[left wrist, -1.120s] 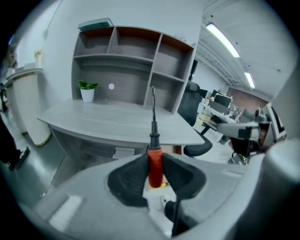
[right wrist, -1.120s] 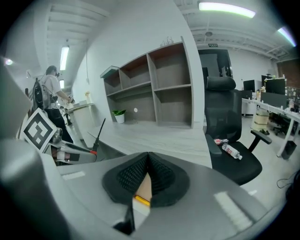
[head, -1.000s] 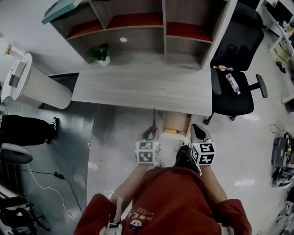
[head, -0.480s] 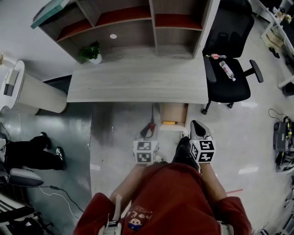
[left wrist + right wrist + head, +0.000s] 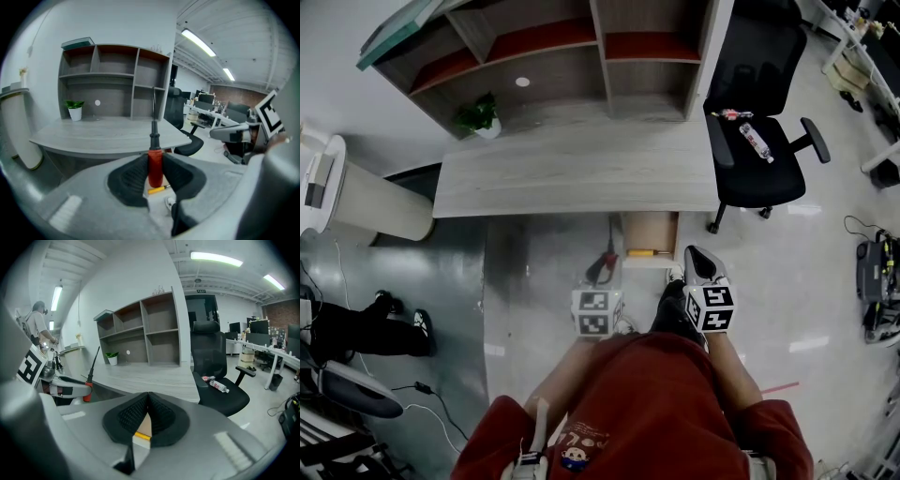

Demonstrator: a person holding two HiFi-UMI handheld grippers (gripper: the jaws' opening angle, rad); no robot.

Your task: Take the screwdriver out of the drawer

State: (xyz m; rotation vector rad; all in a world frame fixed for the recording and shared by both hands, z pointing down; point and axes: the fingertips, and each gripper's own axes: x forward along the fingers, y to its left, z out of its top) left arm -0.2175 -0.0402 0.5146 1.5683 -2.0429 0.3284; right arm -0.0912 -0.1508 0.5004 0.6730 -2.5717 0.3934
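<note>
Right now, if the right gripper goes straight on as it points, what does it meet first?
Probably the desk, at its front edge, beyond the tips of the shut, empty right gripper. The open drawer shows lower, under the jaws, so it would likely be passed over; depth is unclear.

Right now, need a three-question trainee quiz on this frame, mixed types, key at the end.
1. True or false: the left gripper is shut on the red-handled screwdriver.
2. What lies in the open drawer under the desk? A) a yellow-handled tool B) scissors C) a tape roll
3. Fill in: the water bottle lies on the seat of the ____.
Key: 1 true; 2 A; 3 office chair.
</note>
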